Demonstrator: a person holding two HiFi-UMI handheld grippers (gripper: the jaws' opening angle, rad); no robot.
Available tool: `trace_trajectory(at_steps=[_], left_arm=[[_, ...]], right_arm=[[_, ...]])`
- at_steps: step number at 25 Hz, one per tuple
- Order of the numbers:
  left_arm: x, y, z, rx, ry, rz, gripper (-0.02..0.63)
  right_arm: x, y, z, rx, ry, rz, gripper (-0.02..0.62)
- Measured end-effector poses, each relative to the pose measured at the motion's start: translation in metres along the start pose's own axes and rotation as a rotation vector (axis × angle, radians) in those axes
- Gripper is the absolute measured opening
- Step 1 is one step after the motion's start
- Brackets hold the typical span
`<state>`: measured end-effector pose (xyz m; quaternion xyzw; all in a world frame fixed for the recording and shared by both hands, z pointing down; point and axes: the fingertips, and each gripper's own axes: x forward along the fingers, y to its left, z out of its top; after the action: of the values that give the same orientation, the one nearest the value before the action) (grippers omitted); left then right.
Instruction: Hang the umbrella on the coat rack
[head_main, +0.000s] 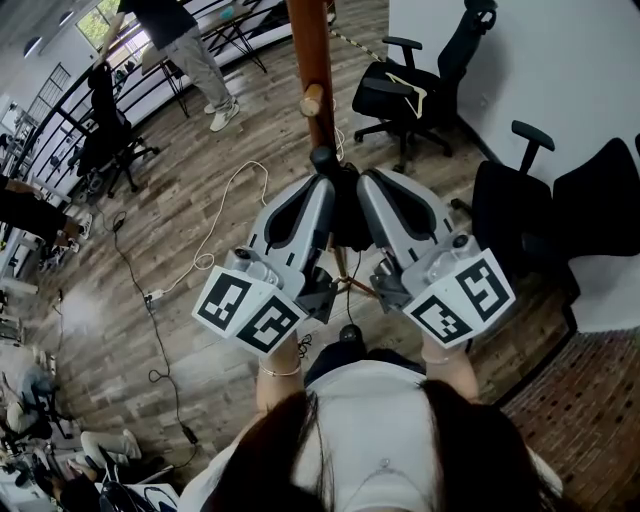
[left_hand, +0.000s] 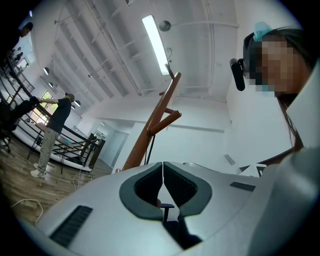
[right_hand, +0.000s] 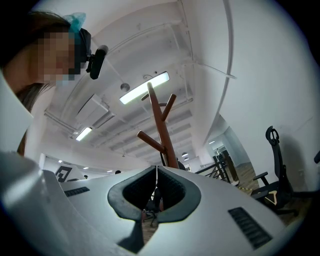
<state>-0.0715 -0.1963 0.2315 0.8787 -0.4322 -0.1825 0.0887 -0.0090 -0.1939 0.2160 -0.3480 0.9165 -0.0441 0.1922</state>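
While both sets of jaws are pressed tip to tip with nothing between them, your left gripper (left_hand: 163, 167) and right gripper (right_hand: 156, 172) flank the black umbrella (head_main: 345, 215), and its knob (head_main: 322, 158) pokes up between the 2 noses. Whether their flanks pinch it or it merely stands behind them cannot be told. Just beyond rises the coat rack (head_main: 312, 50), with 1 peg (head_main: 312, 100) above the knob. This looks like the approach step. Next you likely need to raise the umbrella until its top reaches that peg, keeping both sides level.
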Motion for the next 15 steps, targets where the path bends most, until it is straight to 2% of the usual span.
trace_trajectory(at_steps=[15], left_arm=[[-0.035, -0.046, -0.007, 0.014, -0.013, 0.043, 0.011]], right_arm=[[-0.049, 0.021, 0.007, 0.007, 0.013, 0.011, 0.037]])
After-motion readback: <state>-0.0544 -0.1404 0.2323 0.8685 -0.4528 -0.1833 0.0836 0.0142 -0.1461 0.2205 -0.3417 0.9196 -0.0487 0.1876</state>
